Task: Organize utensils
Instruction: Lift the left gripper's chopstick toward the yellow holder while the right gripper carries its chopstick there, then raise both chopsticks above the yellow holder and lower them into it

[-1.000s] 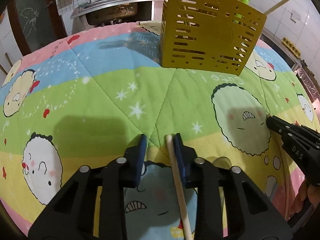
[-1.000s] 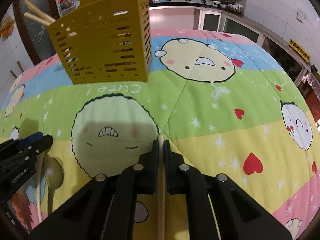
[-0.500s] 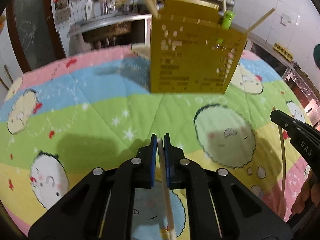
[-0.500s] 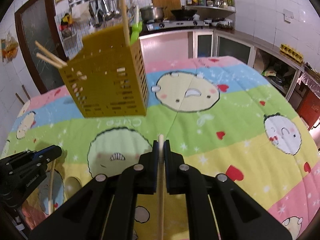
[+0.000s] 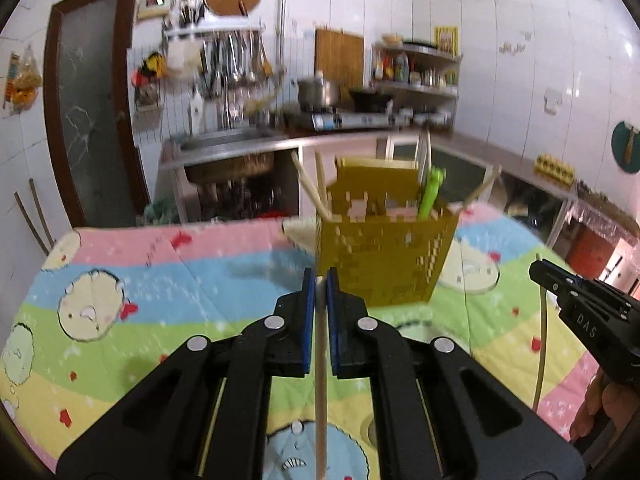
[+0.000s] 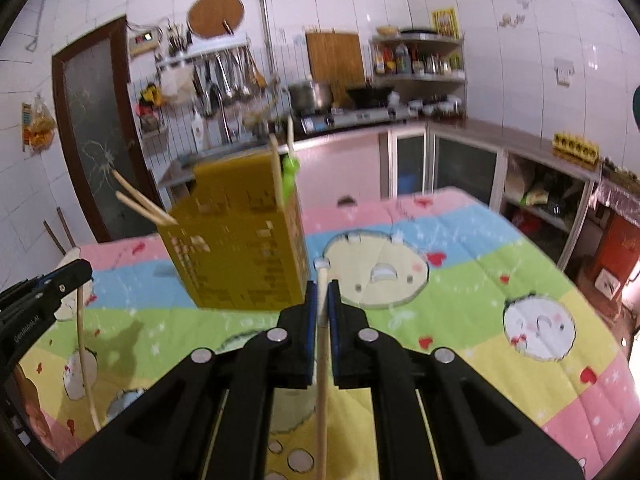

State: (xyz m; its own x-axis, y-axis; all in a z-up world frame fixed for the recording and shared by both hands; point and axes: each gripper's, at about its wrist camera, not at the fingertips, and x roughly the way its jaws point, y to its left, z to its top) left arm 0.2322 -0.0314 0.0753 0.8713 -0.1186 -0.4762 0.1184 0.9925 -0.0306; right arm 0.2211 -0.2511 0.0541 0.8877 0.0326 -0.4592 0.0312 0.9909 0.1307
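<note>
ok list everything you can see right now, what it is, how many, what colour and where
utensil holder: one, yellow slotted plastic, standing at the far middle of the table
chopsticks in the holder: several, pale wood, sticking up and out of its top
green utensil: one, bright green, upright in the holder
quilted cloth: one, pastel stripes with cartoon faces, covering the table
pot: one, metal, on the back counter
cutting board: one, wooden, against the back wall
left chopstick: one, pale wood, clamped in the left claw
right chopstick: one, pale wood, clamped in the right claw
left claw: black, blue pads, closed
right claw: black, blue pads, closed
</note>
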